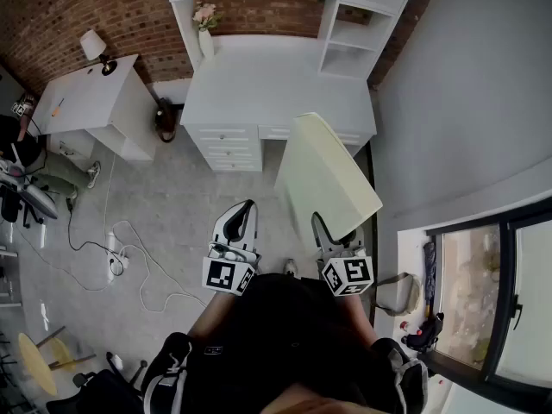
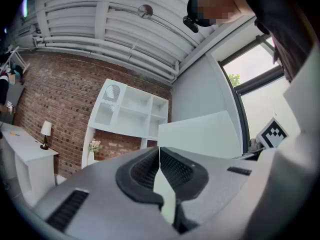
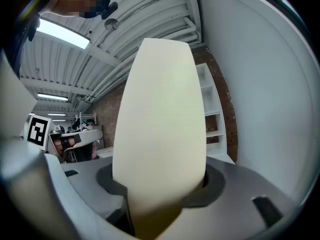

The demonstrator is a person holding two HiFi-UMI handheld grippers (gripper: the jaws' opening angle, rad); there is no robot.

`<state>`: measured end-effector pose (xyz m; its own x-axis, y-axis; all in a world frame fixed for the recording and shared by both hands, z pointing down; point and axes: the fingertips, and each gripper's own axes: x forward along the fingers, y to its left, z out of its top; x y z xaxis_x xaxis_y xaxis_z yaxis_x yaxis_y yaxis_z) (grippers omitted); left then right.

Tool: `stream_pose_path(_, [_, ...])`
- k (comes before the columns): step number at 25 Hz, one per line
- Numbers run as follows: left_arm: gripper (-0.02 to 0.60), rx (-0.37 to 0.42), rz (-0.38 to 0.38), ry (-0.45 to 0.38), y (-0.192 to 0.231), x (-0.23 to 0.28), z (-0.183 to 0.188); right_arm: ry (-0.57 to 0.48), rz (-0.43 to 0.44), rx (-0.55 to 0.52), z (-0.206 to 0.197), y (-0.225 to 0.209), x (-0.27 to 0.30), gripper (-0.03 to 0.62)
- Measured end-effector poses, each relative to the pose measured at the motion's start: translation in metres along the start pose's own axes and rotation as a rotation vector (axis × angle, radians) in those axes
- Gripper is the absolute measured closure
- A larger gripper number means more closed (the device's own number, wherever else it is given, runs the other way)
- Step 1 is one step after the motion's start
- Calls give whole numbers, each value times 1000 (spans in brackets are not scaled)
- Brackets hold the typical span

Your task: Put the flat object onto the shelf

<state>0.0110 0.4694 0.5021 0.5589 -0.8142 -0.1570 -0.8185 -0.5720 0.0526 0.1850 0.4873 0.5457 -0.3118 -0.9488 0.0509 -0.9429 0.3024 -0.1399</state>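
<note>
The flat object (image 1: 326, 175) is a pale cream board with rounded corners, held tilted over the floor in front of the white desk (image 1: 259, 84). My right gripper (image 1: 332, 231) is shut on its near edge. In the right gripper view the board (image 3: 160, 124) rises from between the jaws of the right gripper (image 3: 160, 179) and hides much of the room. The white shelf unit (image 1: 345, 24) stands on the desk's back right, with open compartments. My left gripper (image 1: 244, 210) hangs beside the right one, shut on nothing, its pads meeting (image 2: 159, 156). Both the shelf (image 2: 130, 111) and the board (image 2: 200, 134) show in the left gripper view.
A vase of flowers (image 1: 205, 33) stands on the desk against the brick wall. A second white desk (image 1: 86, 102) with a lamp (image 1: 93, 46) is at the left. Cables and a power strip (image 1: 116, 261) lie on the floor. A grey wall (image 1: 466, 84) and a window (image 1: 492, 300) are at the right.
</note>
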Motion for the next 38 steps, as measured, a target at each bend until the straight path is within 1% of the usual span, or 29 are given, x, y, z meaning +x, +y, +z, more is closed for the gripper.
stream_pose_path(8, [568, -10, -6, -7, -10, -10, 0, -1, 0, -12, -2, 5, -14, 327])
stream_pose_path(10, [568, -14, 0, -3, -6, -2, 3, 5, 6, -19, 4, 3, -6, 327])
stream_pose_path(12, [568, -28, 19, 5, 19, 37, 16, 23, 26, -18, 28, -7, 37, 324])
stream_pose_path(14, [568, -42, 44, 16, 61, 105, 32, 41, 53, -4, 62, -29, 111, 322])
stream_pose_path(15, [568, -45, 52, 19, 76, 134, 36, 45, 62, 0, 74, -40, 142, 322])
stream_pose_path(16, [568, -46, 58, 21, 83, 152, 38, 47, 68, -1, 81, -50, 159, 322])
stream_pose_path(18, [568, -42, 68, 22, 81, 167, 34, 48, 79, -8, 81, -63, 169, 322])
stream_pose_path(21, [568, -38, 88, 24, 88, 199, 10, 54, 97, -2, 64, -93, 200, 322])
stream_pose_path(22, [568, -36, 94, 24, 87, 200, 9, 54, 101, 1, 62, -96, 201, 322])
stream_pose_path(24, [568, -33, 105, 23, 82, 195, 21, 57, 109, 1, 71, -94, 194, 322])
stream_pose_path(26, [568, -33, 128, 27, 86, 207, 26, 62, 124, 3, 80, -104, 205, 323])
stream_pose_path(29, [568, -20, 188, 42, 103, 229, 10, 68, 166, 10, 71, -131, 242, 323])
stream_pose_path(32, [568, -16, 228, 54, 125, 243, -7, 79, 178, 4, 58, -145, 278, 322])
stream_pose_path(36, [568, -32, 228, 61, 159, 265, -13, 91, 163, 6, 56, -144, 313, 324])
stream_pose_path(38, [569, -45, 213, 52, 182, 282, -10, 97, 153, -6, 62, -138, 336, 324])
